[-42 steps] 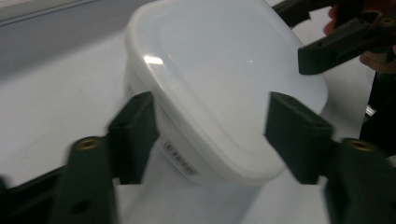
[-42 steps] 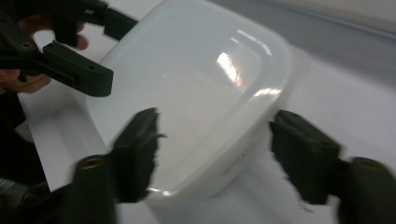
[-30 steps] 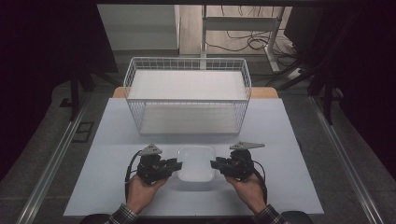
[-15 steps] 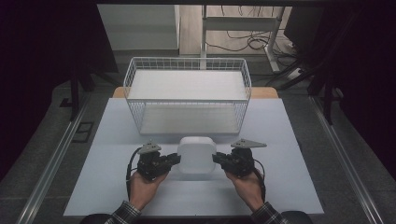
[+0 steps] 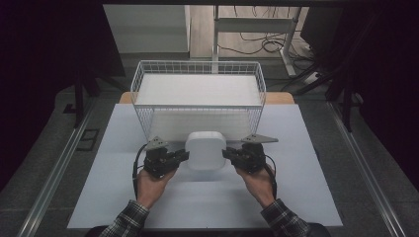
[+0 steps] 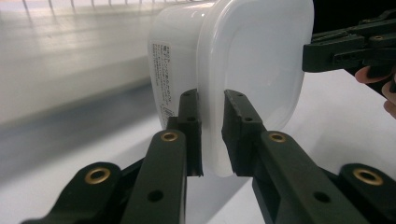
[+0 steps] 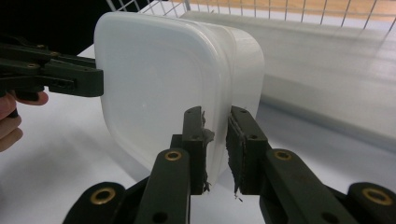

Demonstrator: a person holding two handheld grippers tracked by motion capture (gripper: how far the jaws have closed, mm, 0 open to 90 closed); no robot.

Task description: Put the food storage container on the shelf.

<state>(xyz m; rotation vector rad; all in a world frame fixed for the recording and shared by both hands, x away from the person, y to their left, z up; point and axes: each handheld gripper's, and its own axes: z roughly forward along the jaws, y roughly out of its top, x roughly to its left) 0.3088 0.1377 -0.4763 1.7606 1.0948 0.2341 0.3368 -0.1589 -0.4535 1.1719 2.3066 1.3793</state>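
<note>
Container [image 5: 206, 150], white plastic with its lid on, hangs tipped on edge between our two grippers: the left gripper [image 5: 184, 155] clamps its jaws on the lid rim at one side, the right gripper [image 5: 226, 154] does likewise opposite. Just beyond the jaws stands the wire basket [image 5: 143, 118], its near wall close behind the container. Bare table [image 5: 207, 202] lies open beneath and toward us.

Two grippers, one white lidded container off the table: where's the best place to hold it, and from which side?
Grip the white container by its protruding lid rim, one gripper from each side. The left gripper and right gripper already pinch that thin lip at opposite edges; the smooth, rounded body looks too wide for the jaws.
</note>
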